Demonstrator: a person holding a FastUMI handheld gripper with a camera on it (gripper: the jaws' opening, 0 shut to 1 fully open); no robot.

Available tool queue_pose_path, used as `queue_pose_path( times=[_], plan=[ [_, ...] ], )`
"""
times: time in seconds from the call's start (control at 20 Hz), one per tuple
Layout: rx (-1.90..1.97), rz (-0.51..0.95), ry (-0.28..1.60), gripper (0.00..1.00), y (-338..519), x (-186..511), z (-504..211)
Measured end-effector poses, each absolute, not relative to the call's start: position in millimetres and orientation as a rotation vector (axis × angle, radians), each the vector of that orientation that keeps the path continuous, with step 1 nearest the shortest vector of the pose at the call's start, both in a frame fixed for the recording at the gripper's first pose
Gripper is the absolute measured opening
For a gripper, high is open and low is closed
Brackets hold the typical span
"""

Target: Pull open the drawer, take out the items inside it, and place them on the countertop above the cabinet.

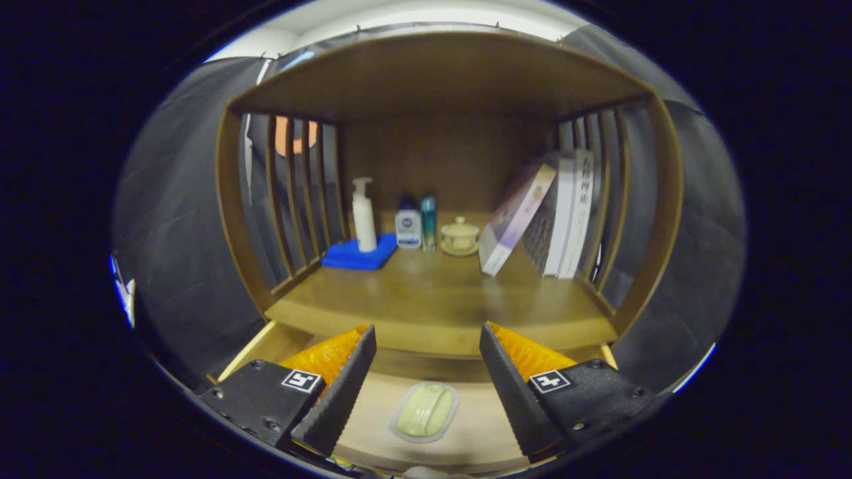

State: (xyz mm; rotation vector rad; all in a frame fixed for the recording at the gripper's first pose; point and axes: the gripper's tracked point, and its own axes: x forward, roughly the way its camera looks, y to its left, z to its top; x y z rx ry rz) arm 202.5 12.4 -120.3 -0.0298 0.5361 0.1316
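Pale green soap bar in clear wrap (425,412): flat on the floor of the pulled-out drawer (479,426), between and below the spread, empty fingers of the gripper (426,379), long axis running roughly away from them toward the countertop (432,299).

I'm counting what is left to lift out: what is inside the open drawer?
One pale green soap in a clear dish lies on the drawer floor, between the open gripper fingers. The drawer's corners are covered by the fingers, its back by the countertop.
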Motion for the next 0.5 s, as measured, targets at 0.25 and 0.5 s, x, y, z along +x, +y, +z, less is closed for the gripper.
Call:
queue_pose_path(
  times=[0.25, 0.5],
  plan=[
    [0.026, 0.173, 0.846, 0.99, 19, 200, -184],
    [0.009, 0.134, 1.035, 0.98, 11, 206, -228]
  ],
)
